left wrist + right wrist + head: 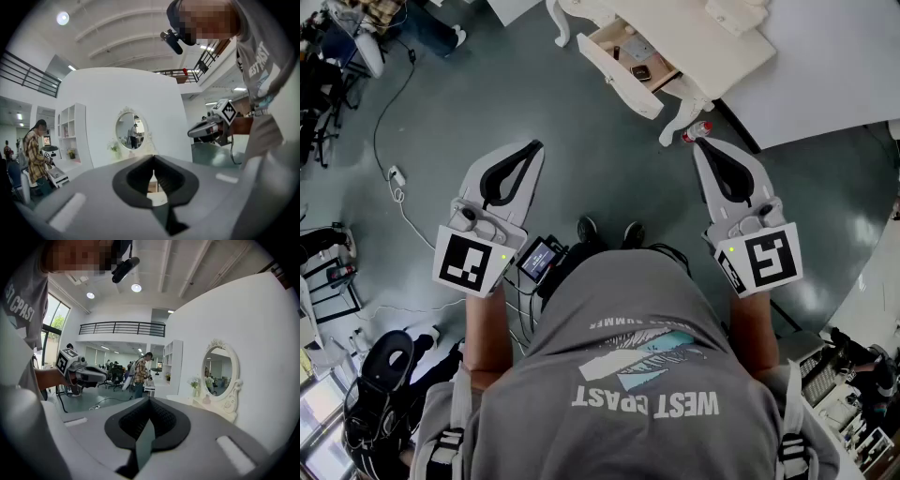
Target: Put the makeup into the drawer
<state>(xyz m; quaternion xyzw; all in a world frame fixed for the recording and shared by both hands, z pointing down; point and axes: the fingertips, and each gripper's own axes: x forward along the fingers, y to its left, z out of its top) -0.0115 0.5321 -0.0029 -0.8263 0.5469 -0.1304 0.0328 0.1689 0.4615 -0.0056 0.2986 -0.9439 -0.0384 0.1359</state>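
— Looking at the head view from the left: the left tongs are pressed together with nothing in them. The right tongs look the same, tips meeting, empty. Both hang over the floor, well apart from the desk. So where's the makeup?

— Seems to be in the drawer already. It's pulled open and a few small bits lie inside, a dark compact among them. The others are too small to name. Best guess: the person is either done or about to walk up for more.

— If there's more to load, what makes it go well?

— Step closer first. Then open one pair of tongs before reaching, come at the item from above, and lower it onto a bare patch of the drawer, not onto the compact.

— Anything in the way?

— Far left, a power strip on its cable lies on the floor, off the direct path. Near the right tongs a little red-capped bottle lies just beside the desk leg; that's the one to trip on. The left gripper view also shows someone in a plaid shirt off to the side and an oval mirror on the desk, neither in the way.
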